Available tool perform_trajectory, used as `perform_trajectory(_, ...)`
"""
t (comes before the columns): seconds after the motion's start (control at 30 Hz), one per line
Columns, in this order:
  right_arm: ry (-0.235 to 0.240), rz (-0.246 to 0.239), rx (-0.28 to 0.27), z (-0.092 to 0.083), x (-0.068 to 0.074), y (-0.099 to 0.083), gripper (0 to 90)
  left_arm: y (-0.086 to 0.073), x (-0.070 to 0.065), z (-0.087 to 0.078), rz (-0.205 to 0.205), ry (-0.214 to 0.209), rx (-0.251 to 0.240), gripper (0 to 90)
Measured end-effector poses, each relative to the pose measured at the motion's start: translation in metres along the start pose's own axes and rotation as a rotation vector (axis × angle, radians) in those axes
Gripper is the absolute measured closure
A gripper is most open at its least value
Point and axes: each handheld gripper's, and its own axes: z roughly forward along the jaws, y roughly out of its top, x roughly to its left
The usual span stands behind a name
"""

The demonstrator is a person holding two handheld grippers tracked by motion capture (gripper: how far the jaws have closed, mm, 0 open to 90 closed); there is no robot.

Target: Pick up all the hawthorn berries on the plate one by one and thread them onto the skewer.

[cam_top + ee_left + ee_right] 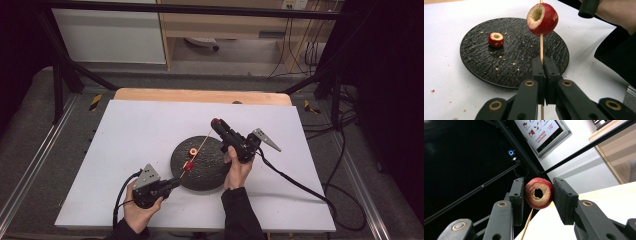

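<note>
A round black plate point(205, 172) sits near the table's point(130, 140) front edge, right of centre. Over it slants a thin wooden skewer point(541, 47). The left gripper point(543, 75) is clenched on the skewer's lower end; one cored red fruit point(542, 19) is threaded on it. A second fruit point(496, 39) lies on the plate. The right gripper point(538, 195) grasps a third fruit point(539, 193), its bored hole showing in the right gripper view. Poster point(540, 130) writing is unreadable.

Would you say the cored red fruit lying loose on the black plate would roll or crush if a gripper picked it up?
The loose fruit is round, so a nudge would probably roll it across the black plate. It is hollowed through, and crumbs lie scattered around, so it is likely crumbly under firm pressure. It looks light.
</note>
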Motion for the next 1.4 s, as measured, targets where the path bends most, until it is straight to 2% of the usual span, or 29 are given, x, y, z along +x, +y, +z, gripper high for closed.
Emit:
perform_trajectory(0.23, 0.008, 0.007, -0.003, 0.000, 0.000, -0.002, 62.8, 0.000, 0.000, 0.002, -0.005, 0.007, -0.004, 88.8)
perform_trajectory(0.5, 0.018, 0.022, -0.009, 0.000, 0.001, -0.003, 62.9, 0.002, -0.003, 0.005, -0.011, 0.018, -0.032, 88.8)
perform_trajectory(0.7, 0.020, 0.027, -0.004, 0.000, 0.001, -0.006, 62.9, 0.006, -0.010, 0.010, -0.028, 0.027, -0.046, 88.8)
perform_trajectory(0.9, 0.021, 0.037, -0.019, -0.001, 0.002, -0.005, 63.0, 0.007, -0.012, 0.016, -0.045, 0.026, -0.044, 88.8)
perform_trajectory(1.1, 0.027, 0.048, -0.014, -0.002, 0.003, -0.003, 63.1, 0.006, -0.015, 0.017, -0.034, 0.040, -0.029, 88.9)
perform_trajectory(1.27, 0.032, 0.037, -0.004, -0.001, 0.002, -0.004, 63.1, 0.006, -0.016, 0.017, -0.066, 0.031, -0.061, 88.9)
perform_trajectory(1.4, 0.026, 0.057, -0.012, -0.001, 0.002, -0.006, 63.1, 0.003, -0.019, 0.020, -0.068, 0.046, -0.077, 89.0)
